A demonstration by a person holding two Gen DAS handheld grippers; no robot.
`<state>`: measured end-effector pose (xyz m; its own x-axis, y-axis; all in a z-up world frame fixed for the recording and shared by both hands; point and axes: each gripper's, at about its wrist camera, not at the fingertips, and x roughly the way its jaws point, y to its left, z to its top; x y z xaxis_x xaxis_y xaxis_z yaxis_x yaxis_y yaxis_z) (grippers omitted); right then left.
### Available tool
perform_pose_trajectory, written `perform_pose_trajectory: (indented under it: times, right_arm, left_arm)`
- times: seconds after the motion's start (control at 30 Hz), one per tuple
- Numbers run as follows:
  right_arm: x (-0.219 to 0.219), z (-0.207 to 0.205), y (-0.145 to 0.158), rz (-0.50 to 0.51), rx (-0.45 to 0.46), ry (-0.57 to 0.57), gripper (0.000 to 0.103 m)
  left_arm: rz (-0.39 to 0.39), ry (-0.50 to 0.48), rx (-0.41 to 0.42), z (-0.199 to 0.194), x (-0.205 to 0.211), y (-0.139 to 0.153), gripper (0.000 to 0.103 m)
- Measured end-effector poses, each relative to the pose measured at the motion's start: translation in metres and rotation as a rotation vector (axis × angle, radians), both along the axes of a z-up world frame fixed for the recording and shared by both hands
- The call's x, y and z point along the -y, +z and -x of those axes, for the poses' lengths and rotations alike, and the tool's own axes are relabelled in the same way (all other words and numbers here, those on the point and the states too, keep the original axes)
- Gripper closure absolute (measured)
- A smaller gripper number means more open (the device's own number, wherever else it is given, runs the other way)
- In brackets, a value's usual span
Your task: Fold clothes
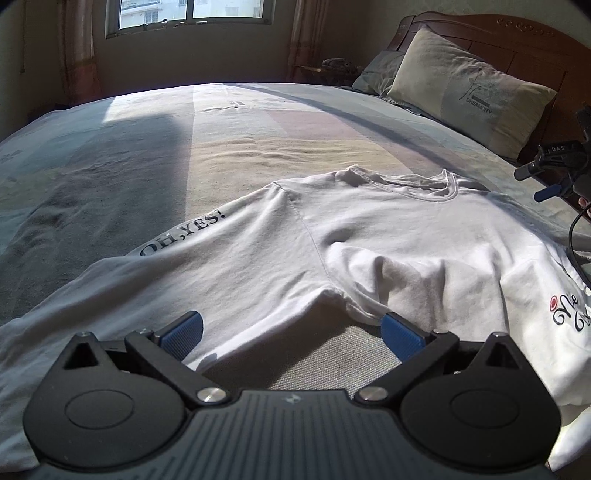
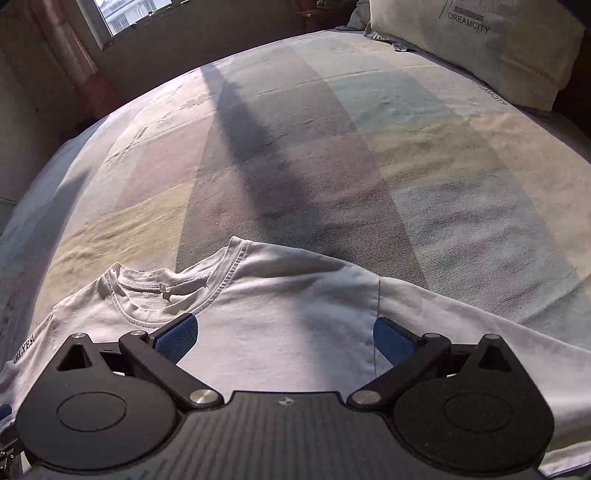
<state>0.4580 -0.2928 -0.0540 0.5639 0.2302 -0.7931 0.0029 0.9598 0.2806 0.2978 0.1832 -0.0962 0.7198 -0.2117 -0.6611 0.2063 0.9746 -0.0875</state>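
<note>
A white T-shirt (image 1: 388, 236) lies spread on the bed, neckline toward the pillows, with "OH,YES!" printed on one sleeve (image 1: 184, 236). My left gripper (image 1: 291, 332) is open and empty, hovering at the armpit where sleeve meets body. My right gripper (image 2: 286, 338) is open and empty, just above the shirt's shoulder (image 2: 295, 295), right of the collar (image 2: 166, 291). The right gripper also shows at the right edge of the left wrist view (image 1: 554, 173).
The bed (image 1: 258, 122) has a striped pastel sheet with sunlight and shadow bands. Pillows (image 1: 469, 88) lean on a wooden headboard (image 1: 517, 40) at the right. A window (image 1: 188, 14) and curtains are on the far wall.
</note>
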Motion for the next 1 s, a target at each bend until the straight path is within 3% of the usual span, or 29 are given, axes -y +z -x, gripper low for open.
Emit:
perform_pose_trajectory:
  times: [0.2,0.3,0.4,0.5,0.7,0.9,1.0]
  right_arm:
    - [0.014,0.014,-0.036,0.052,-0.053,-0.034,0.000]
    - [0.020,0.004,-0.053,0.108,0.039,-0.057,0.000]
    - [0.023,-0.021,-0.056,0.160,0.026,-0.076,0.000]
    - [0.029,-0.017,-0.034,0.118,0.014,-0.099,0.000]
    - [0.041,0.100,0.014,0.021,0.058,-0.033,0.000]
    - [0.035,0.229,-0.015,-0.034,-0.028,-0.010,0.000]
    - [0.020,0.270,-0.035,-0.077,0.005,0.022,0.000]
  left_arm:
    - [-0.015,-0.038,-0.005,0.001,0.012,-0.003,0.001]
    - [-0.019,-0.051,-0.010,-0.002,0.017,-0.005,0.001]
    - [-0.027,-0.066,-0.016,-0.003,0.022,-0.008,0.001]
    - [-0.029,-0.077,-0.007,-0.002,0.028,-0.008,0.001]
    - [0.011,-0.122,0.012,0.008,0.055,0.002,0.001]
    - [0.085,-0.137,-0.011,0.029,0.104,0.018,0.001]
    - [0.150,-0.143,-0.049,0.054,0.125,0.024,0.001]
